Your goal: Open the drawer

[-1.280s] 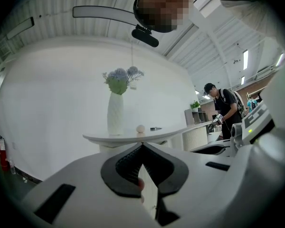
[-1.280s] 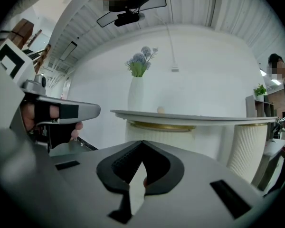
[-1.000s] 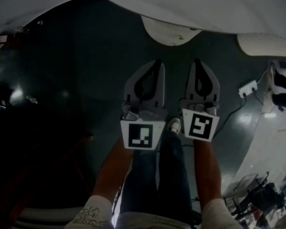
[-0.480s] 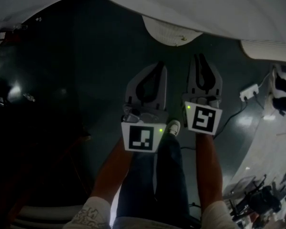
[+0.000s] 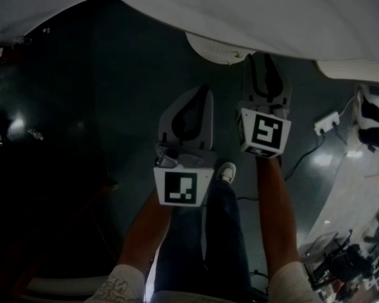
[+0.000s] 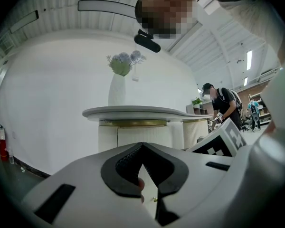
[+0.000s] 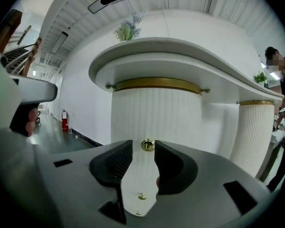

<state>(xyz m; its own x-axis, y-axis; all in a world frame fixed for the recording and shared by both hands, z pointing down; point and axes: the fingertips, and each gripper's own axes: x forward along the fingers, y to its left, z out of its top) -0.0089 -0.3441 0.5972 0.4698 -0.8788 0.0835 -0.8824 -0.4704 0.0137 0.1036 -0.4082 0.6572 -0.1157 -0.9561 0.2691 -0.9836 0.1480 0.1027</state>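
Two grippers at the desk, right one open at the drawer knob

Two hand-held grippers pointed at the rounded end of a white desk (image 7: 180,56); the drawer (image 7: 147,127) sat in the white fluted pedestal under that end, below a brass band (image 7: 156,83), shut as far as the views showed; its small brass knob (image 7: 147,145) was on the drawer front.

Right gripper (image 5: 263,60): jaws wide apart and just been opening; in the right gripper view the knob showed in the gap right at the jaw tips; pads not pressing on it, nothing gripped; whether the knob was already between the tips or just ahead of them could not be told; in the head view its tips reached under the desk's near edge.

Left gripper (image 5: 205,92): jaw tips together, nothing held; in the head view it sat just beside the right gripper and further back from the desk edge; the left gripper view looked level at the same pedestal from further off.

On the desk top near the rounded end stood a white vase (image 6: 117,89) with pale flowers (image 6: 125,61); a fire extinguisher (image 6: 2,141) stood by the wall at the left; a person (image 6: 224,103) bent over something well beyond the desk's far end; a white power strip (image 5: 327,120) lay on the dark floor (image 5: 114,106); the wearer's shoe (image 5: 226,172) showed between the two forearms.
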